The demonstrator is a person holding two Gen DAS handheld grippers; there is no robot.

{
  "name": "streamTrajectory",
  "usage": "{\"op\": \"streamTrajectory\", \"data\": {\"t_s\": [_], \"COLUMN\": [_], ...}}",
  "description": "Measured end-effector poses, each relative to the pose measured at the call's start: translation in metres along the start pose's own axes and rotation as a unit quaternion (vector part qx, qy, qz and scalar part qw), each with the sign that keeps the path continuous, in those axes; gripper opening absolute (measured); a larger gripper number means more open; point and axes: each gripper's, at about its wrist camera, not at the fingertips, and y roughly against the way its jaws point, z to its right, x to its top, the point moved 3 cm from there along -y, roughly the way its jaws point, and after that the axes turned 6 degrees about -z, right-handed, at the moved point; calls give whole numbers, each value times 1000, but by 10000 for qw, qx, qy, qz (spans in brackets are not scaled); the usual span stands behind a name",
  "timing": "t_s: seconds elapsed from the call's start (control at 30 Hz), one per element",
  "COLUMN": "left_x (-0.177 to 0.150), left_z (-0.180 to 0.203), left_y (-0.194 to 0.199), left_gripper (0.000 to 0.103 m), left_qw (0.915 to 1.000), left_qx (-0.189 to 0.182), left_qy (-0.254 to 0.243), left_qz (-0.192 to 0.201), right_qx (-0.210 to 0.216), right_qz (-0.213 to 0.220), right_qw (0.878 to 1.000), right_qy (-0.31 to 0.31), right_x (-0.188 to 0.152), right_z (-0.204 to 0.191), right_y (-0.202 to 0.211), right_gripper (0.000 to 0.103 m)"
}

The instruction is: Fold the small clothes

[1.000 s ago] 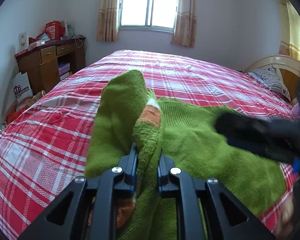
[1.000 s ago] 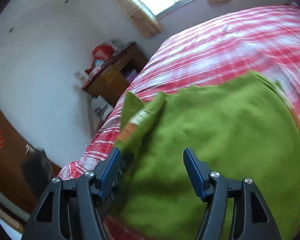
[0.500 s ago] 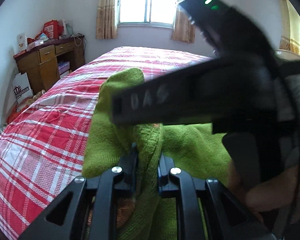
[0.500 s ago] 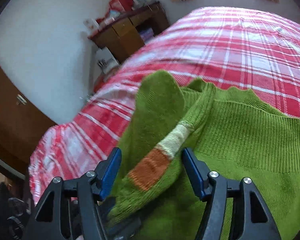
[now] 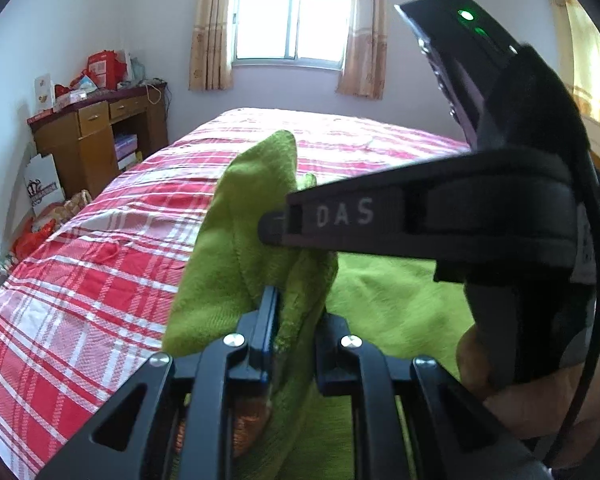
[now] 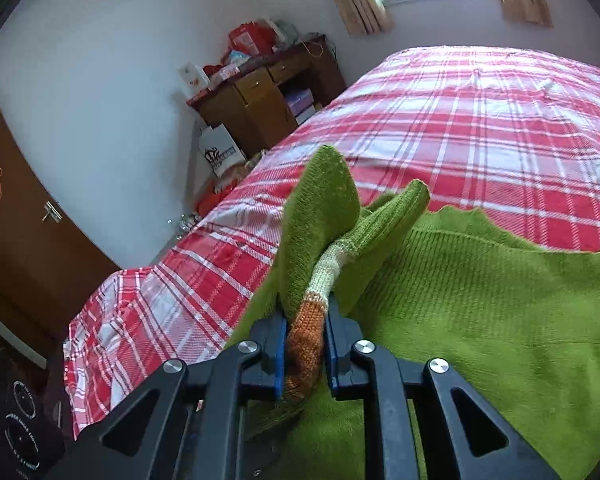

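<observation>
Two hand-held grippers work a green sweater (image 6: 480, 300) on a red plaid bed (image 6: 480, 120), wooden desk (image 5: 96, 136) far left; the left hand-held gripper (image 5: 296, 320) pinches a raised fold, the right hand-held gripper (image 6: 305, 344) is closing on the orange-banded cuff (image 6: 308, 320). Bare bedspread stretches toward the window (image 5: 292, 20).

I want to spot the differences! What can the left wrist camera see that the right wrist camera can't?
Only the left wrist view shows the right claw's black body crossing in front, its green light, and a hand holding it.

Only the right wrist view shows the brown door and the sweater's orange and cream band, with the right claw closing on it.

Both show the green sweater, the red plaid bed, the wooden desk and the window.
</observation>
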Motion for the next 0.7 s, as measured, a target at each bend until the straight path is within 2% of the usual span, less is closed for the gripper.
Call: {"op": "streamTrajectory", "data": {"t_s": [0.47,0.7], "left_x": [8,9], "left_z": [51,87], "left_y": [-6,-11], "left_gripper": [14,10], "left_qw": [9988,9965], "left_qx": [-337,-591], "left_qy": [-336,-564], "left_qz": [-104,-153], "right_qx": [-183,-260], "right_qz": [160,200], "right_qw": [9994,9980], "right_qy": [-227,-539], "right_x": [-11,-22], "right_z": [46,87], "right_y": [43,68], "right_gripper": [15,14]}}
